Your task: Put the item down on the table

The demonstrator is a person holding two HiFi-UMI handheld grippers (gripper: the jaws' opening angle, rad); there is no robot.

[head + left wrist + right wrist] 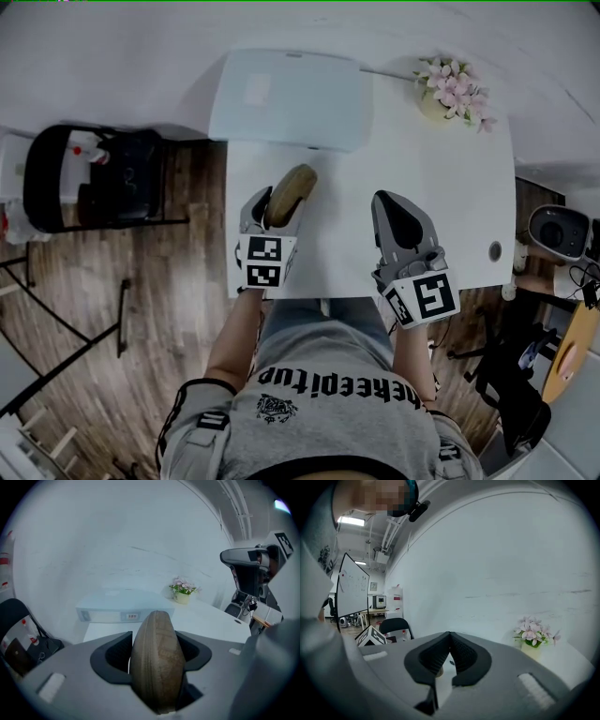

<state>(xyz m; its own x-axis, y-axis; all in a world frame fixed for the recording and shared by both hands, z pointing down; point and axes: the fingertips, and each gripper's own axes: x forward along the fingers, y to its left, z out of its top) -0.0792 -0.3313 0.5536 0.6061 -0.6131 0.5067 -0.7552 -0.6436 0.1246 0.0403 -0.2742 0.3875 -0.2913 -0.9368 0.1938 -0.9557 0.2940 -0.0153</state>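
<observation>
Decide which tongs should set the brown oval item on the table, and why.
Left: the left tongs grip the brown oval item over the table; the right tongs are shut, empty.

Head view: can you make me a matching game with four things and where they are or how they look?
Things:
1. brown oval item
2. flower pot
3. pale flat box
4. right hand-held gripper

Places or states:
A. far right corner of the table
B. shut, holding nothing
C. between the jaws of the left hand-held gripper
D. far left corner of the table

Pairs: 1-C, 2-A, 3-D, 4-B.
</observation>
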